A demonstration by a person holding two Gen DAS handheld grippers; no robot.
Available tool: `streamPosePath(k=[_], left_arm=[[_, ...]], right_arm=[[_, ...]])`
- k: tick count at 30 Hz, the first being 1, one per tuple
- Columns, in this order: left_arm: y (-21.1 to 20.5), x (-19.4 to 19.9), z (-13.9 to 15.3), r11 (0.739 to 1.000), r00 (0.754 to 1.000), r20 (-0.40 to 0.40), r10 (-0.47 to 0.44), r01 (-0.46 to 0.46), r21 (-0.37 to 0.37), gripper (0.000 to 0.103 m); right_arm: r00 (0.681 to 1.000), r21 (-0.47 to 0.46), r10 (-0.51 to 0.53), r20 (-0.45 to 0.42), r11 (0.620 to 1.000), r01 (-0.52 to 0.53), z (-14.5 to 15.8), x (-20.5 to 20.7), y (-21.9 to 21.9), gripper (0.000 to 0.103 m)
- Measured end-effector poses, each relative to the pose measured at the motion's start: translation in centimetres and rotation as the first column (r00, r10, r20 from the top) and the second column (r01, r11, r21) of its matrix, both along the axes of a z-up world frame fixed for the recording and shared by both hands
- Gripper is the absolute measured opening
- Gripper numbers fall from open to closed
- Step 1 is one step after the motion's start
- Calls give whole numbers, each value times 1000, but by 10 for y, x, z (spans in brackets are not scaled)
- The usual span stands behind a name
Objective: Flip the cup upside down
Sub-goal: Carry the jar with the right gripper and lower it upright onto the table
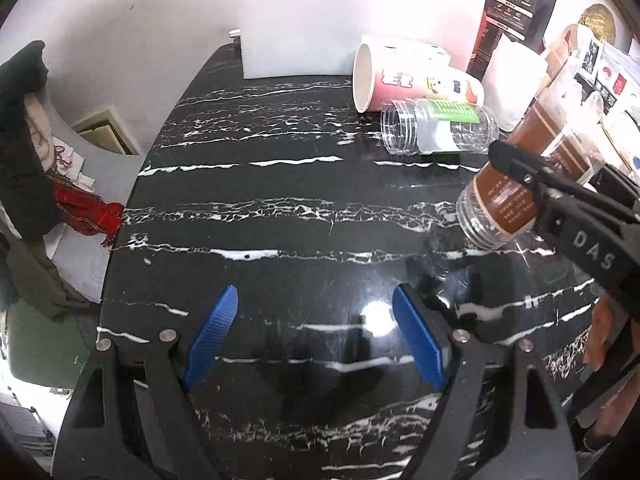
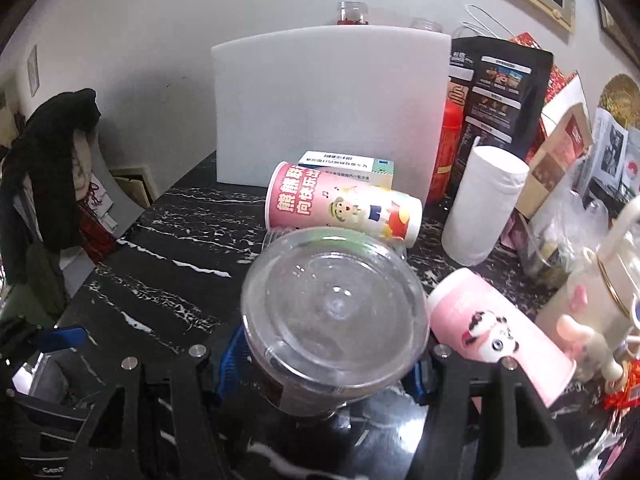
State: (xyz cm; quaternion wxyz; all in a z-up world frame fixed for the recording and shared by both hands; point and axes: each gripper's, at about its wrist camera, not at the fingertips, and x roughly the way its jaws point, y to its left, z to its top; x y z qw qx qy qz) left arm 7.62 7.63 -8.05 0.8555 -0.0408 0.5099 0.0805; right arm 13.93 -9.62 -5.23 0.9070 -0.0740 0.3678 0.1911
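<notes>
My right gripper (image 2: 320, 364) is shut on a clear plastic cup with a brown label (image 2: 334, 304); its round base faces the camera. In the left wrist view the same cup (image 1: 502, 202) hangs tilted above the black marble table (image 1: 280, 240), mouth pointing down-left, held by the right gripper (image 1: 532, 184). My left gripper (image 1: 316, 332) is open and empty over the table's near part, its blue pads (image 1: 212, 336) wide apart.
A pink cartoon paper cup (image 1: 416, 80) and a clear jar with a green label (image 1: 438, 128) lie on their sides at the back. A white foam board (image 2: 332, 108), a paper roll (image 2: 484, 204), bags, boxes and another pink cup (image 2: 500, 332) crowd the right.
</notes>
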Motion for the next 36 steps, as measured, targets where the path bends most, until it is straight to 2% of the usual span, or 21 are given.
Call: streamPosePath(k=[11,18,25,26,29,36], left_arm=[[4,19,-16,1000,1000,-23,-10,9,-25,79],[6,20,-22,999,999,-34,-15,13,-31,79],[7,21,-22,999,999,-37,-8,6,-32,79],[7,21,-21,999,999,-36,-8,7,-32,79],[7,20,-19,999,999,-32,-8,7,-33,79],[9,15,-9,1000,1000,-15,2,-3,-27,79]], right_arm=[[999,-26,31,-22,999,-32,-22,19,15,64],[999,-50,52,16,997,-51,-24,16,21,64],[998,-35,59,4,998,-59,-23,18,22,64],[998,-28,66,-1,997,-66,-22,18,21,65],[998,-43,61,0,997,-61,-20,18,23,77],[998,-69,61,28,996,-59,-12,12,24,78]])
